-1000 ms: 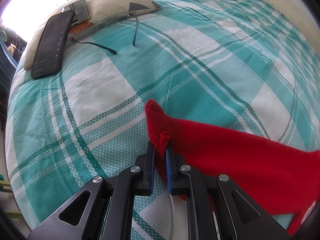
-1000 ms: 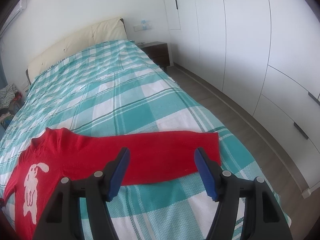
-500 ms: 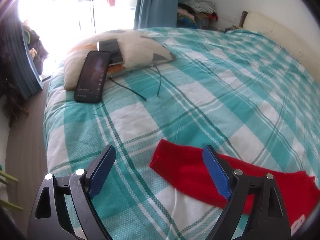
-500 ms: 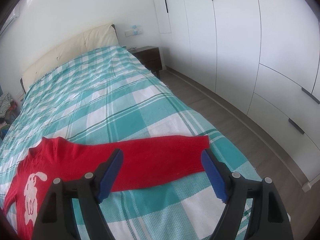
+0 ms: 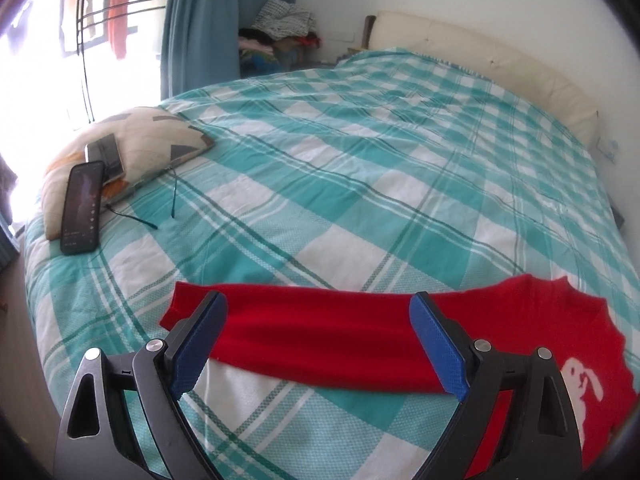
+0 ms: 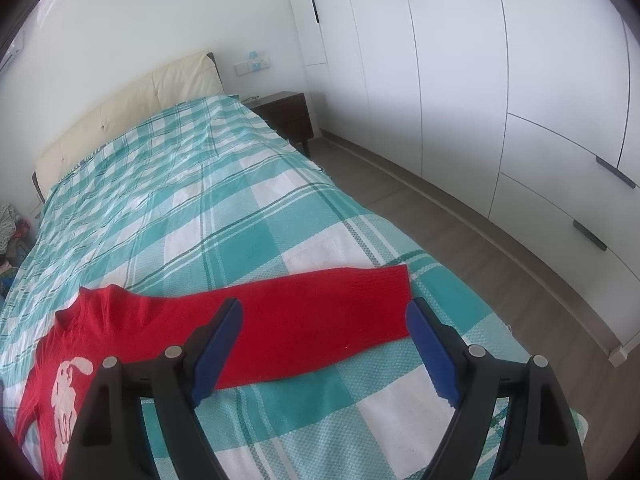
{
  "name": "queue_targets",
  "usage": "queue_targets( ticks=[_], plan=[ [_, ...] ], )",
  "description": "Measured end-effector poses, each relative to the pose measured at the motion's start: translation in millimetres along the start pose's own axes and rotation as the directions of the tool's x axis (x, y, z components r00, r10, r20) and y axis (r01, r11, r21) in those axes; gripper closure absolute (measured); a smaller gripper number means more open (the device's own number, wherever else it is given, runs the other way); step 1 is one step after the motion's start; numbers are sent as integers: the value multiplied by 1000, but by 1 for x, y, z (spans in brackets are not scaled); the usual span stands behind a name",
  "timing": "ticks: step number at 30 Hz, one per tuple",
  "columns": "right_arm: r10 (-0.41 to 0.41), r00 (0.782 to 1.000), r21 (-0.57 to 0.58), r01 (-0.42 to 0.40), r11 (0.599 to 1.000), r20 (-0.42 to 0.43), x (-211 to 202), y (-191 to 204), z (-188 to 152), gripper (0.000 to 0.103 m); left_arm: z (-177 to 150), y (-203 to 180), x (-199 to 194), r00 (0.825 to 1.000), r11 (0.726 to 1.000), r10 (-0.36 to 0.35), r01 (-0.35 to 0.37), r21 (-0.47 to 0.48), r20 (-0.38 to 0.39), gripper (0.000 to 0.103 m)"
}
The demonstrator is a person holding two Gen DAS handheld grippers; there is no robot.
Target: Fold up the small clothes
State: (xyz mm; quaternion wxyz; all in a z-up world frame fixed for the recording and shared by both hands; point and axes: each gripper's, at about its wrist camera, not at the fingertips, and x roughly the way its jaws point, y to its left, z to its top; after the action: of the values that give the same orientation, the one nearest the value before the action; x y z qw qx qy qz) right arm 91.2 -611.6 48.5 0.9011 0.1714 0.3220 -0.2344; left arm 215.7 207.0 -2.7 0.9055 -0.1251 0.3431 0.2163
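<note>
A small red sweater (image 5: 320, 340) with a white rabbit motif (image 5: 582, 384) lies flat on the teal plaid bedspread (image 5: 360, 184), both sleeves stretched out sideways. In the left wrist view my left gripper (image 5: 318, 300) hovers above the left sleeve; its jaws are opening and its pads touch nothing. In the right wrist view my right gripper (image 6: 325, 305) hangs over the other sleeve of the sweater (image 6: 320, 320), near the cuff (image 6: 396, 300); its jaws are opening too and press on nothing.
A patterned pillow (image 5: 152, 136) with two phones (image 5: 82, 208) and a cable lies at the bed's left corner. A cream headboard (image 6: 132, 100), a dark nightstand (image 6: 288, 112) and white wardrobes (image 6: 500, 80) stand beyond. The bed's edge and floor (image 6: 500, 280) lie to the right.
My left gripper let go of the sleeve cuff, opened wide and rose back from the bed. My right gripper widened a little and stayed about where it was.
</note>
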Motion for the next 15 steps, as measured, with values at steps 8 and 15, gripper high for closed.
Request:
queue_targets(
  ticks=[8, 15],
  plan=[
    [27, 1000, 36, -26, 999, -12, 1, -2, 1, 20, -4, -9, -1, 1000, 999, 4, -5, 33, 2, 8],
    [32, 999, 33, -32, 999, -15, 2, 1, 0, 20, -5, -9, -2, 1000, 999, 7, -7, 31, 2, 8]
  ],
)
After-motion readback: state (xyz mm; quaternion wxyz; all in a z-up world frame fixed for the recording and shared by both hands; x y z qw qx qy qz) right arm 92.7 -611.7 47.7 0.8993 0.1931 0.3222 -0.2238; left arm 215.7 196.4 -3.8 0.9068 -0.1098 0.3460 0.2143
